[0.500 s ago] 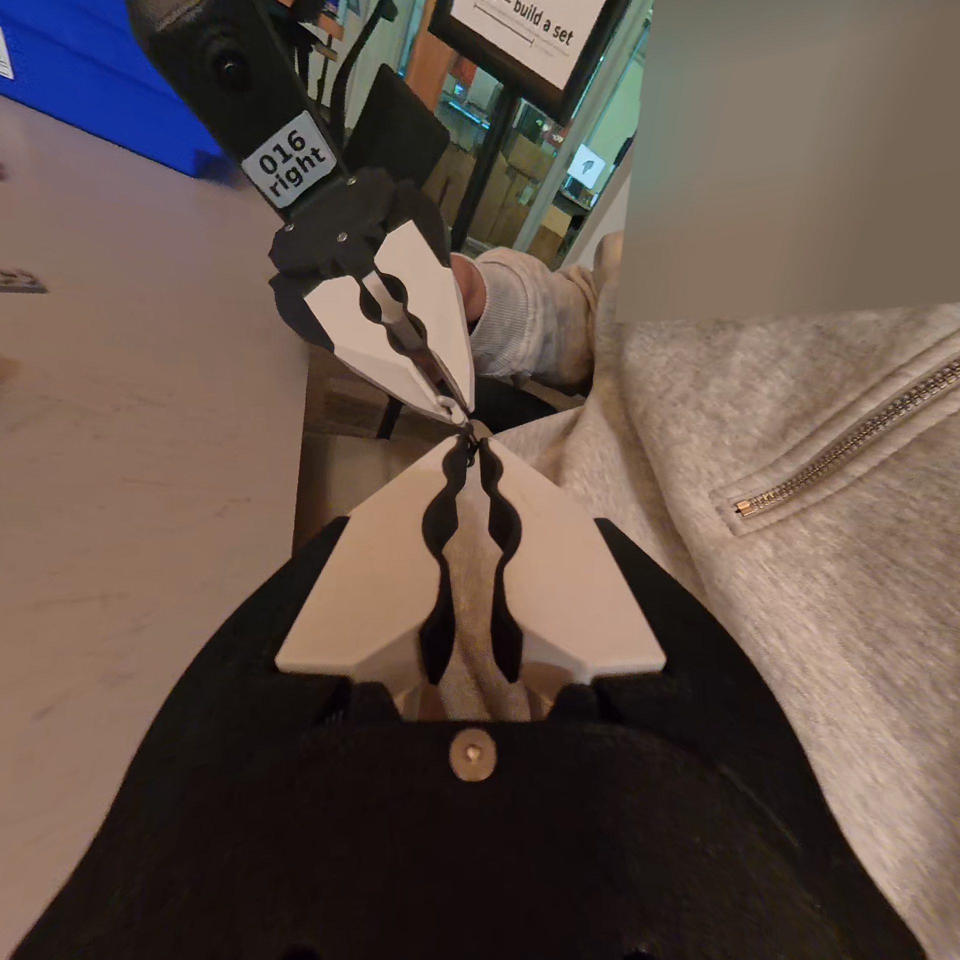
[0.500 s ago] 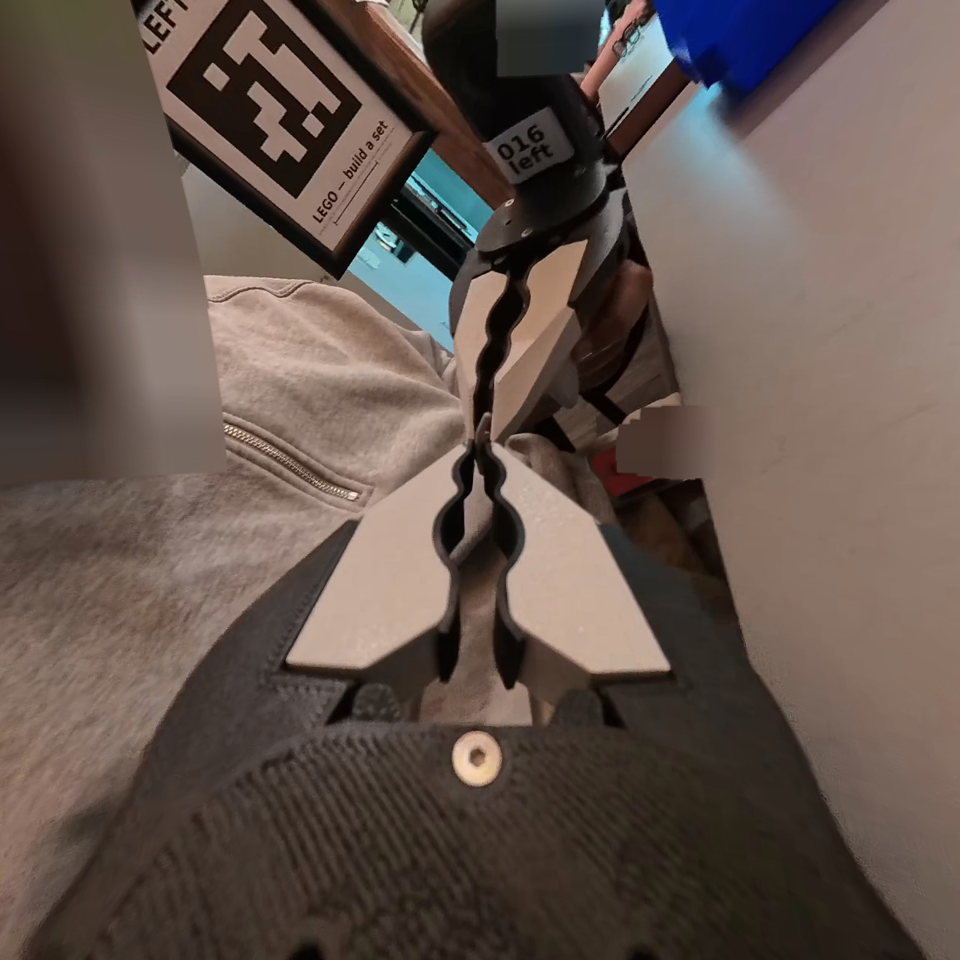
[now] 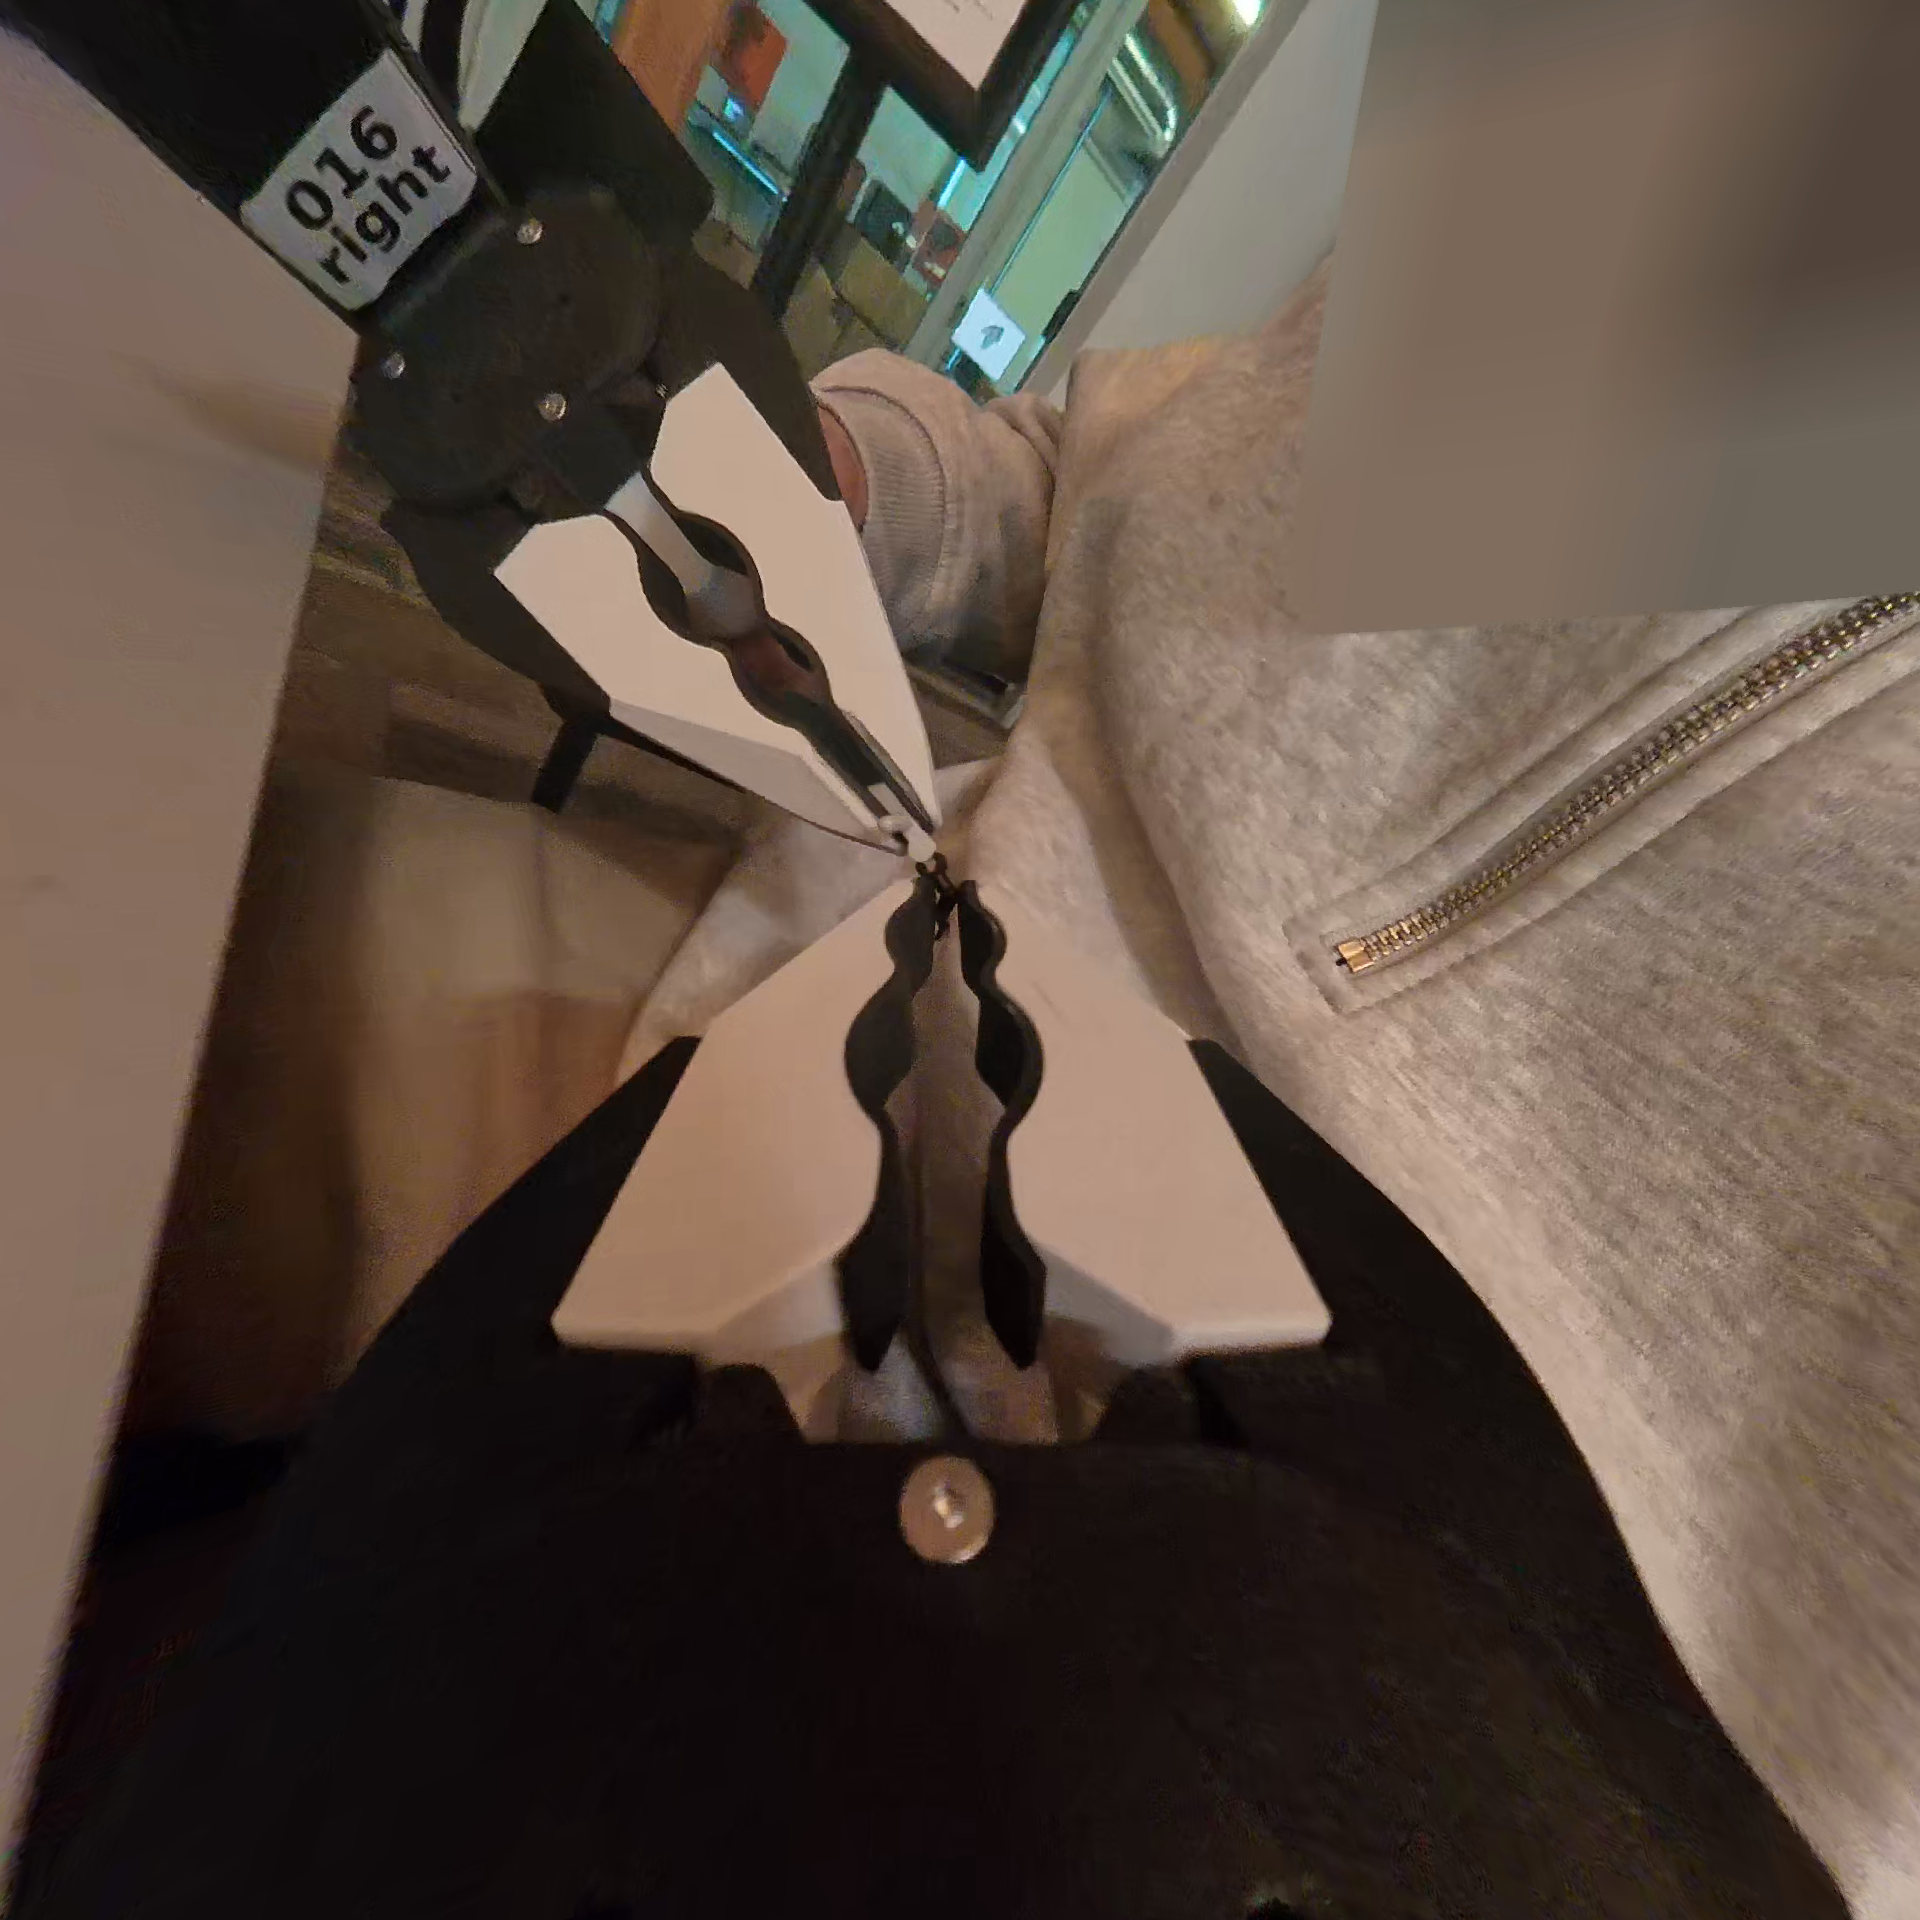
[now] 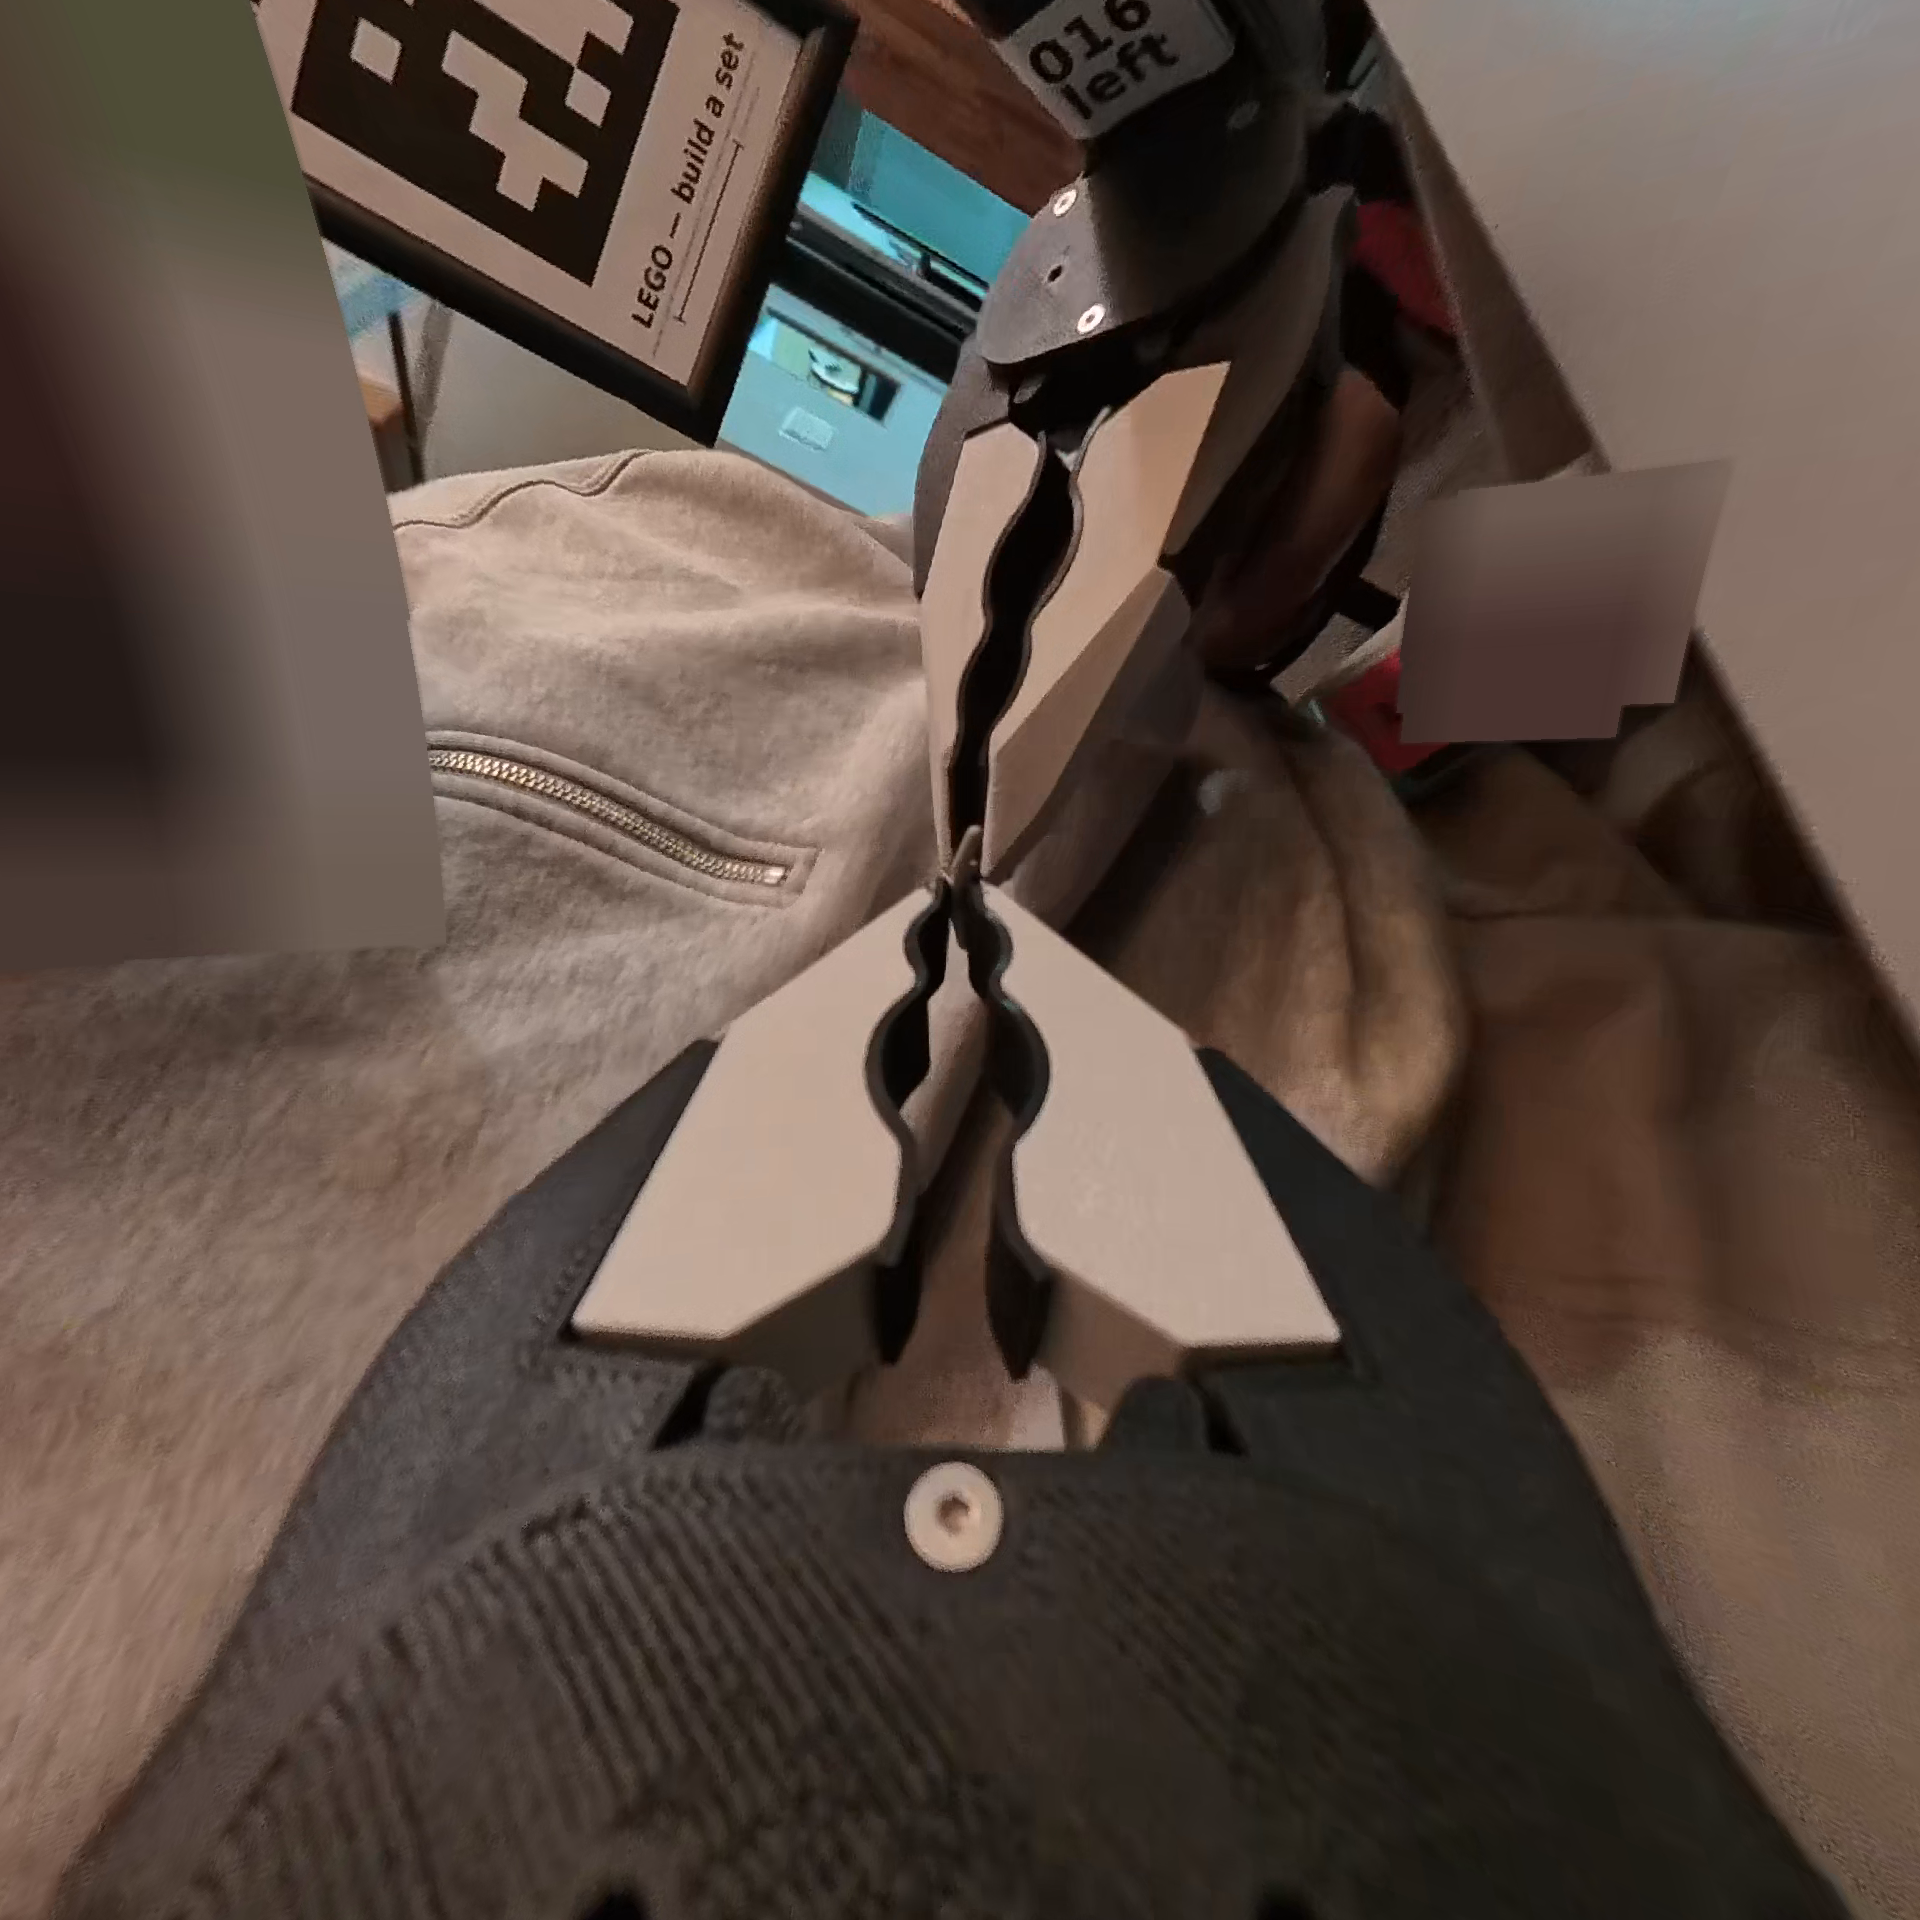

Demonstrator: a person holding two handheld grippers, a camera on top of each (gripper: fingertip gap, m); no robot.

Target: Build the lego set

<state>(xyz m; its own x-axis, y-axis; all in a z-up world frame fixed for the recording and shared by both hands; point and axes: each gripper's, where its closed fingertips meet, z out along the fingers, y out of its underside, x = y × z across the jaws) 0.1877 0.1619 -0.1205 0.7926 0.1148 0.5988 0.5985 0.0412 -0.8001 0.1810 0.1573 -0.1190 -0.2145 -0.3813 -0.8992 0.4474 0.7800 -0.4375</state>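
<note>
change: both grippers sit closer and larger than half a second ago; the blue bin has left both views.
left gripper (image 3: 940,899): tips pinched on a tiny dark lego piece (image 3: 941,871), frame centre.
right gripper (image 4: 961,899): tips pinched on a small white lego piece (image 3: 902,829), touching the dark one.
edges: table edge (image 3: 156,727) at left; grey hoodie (image 3: 1558,1039) at right, close by.

Lab or office: framed marker sign (image 4: 540,156) on stand, glass partitions (image 3: 1049,208), table (image 3: 125,727).
</note>
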